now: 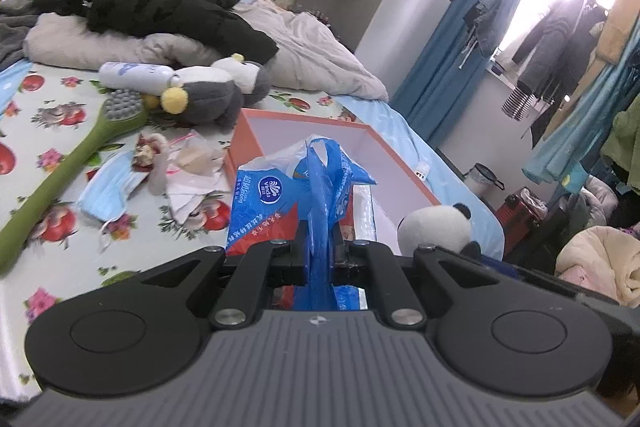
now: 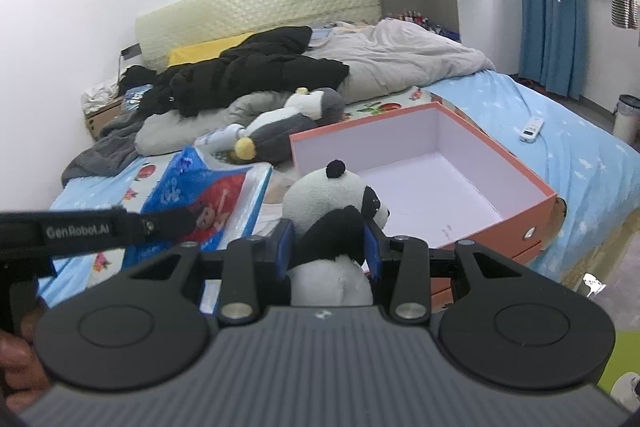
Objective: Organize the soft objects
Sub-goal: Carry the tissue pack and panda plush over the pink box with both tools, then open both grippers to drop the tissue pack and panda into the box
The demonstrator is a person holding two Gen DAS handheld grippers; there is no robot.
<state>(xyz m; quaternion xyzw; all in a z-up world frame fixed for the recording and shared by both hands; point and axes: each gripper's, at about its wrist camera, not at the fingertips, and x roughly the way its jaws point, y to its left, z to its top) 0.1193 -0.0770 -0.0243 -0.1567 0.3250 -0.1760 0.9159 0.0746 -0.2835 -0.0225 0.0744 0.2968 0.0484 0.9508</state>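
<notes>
My left gripper is shut on the plastic wrapper of a blue tissue pack, which hangs in front of an open orange box on the bed. The same tissue pack shows at the left of the right wrist view, with the left gripper's black arm before it. My right gripper is shut on a panda plush, gripping its body just short of the orange box, whose white inside holds nothing. The panda plush also peeks in at the right of the left wrist view.
On the flowered sheet lie a grey penguin plush, a white spray can, a green brush, a blue face mask and crumpled wrappers. A black jacket and grey duvet fill the bed's far end. A remote lies right of the box.
</notes>
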